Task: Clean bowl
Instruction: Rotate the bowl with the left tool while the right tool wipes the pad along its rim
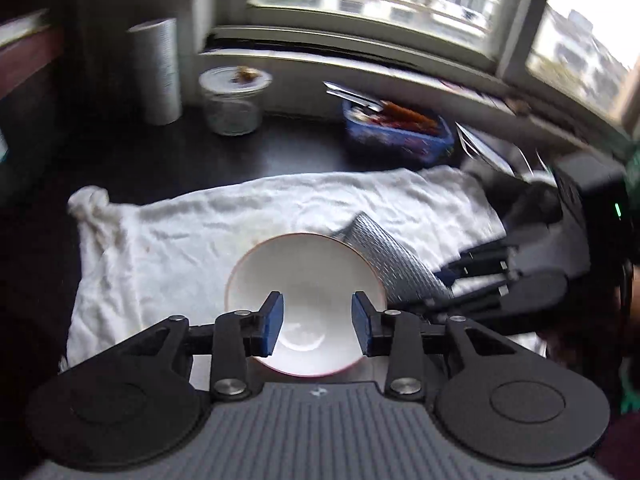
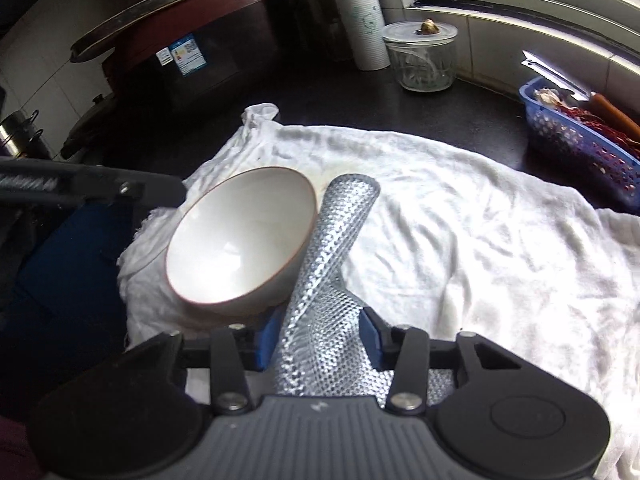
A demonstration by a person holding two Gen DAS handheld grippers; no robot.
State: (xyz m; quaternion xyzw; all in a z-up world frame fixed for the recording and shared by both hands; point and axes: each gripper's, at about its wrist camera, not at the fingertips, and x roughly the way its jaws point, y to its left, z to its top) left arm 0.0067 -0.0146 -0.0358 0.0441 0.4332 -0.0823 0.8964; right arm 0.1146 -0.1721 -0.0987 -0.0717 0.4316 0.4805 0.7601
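Observation:
A white bowl (image 1: 308,280) with a thin reddish rim rests on a white towel (image 1: 172,240), and its inside looks bare. My left gripper (image 1: 318,324) hovers over the bowl, open, with nothing between its blue pads. In the right wrist view the bowl (image 2: 240,236) lies left of centre and the left gripper (image 2: 92,190) stands apart at its left. My right gripper (image 2: 320,340) is shut on a silver mesh scouring cloth (image 2: 340,224), which stretches forward along the bowl's right side. In the left wrist view the right gripper (image 1: 440,286) and the cloth (image 1: 384,256) are at the bowl's right.
The towel (image 2: 480,240) covers a dark counter under a window. At the back stand a paper towel roll (image 1: 156,72) and a lidded glass jar (image 1: 232,100). A blue basket (image 1: 396,132) of food is at the right, and a dark appliance (image 2: 192,40) at the far left.

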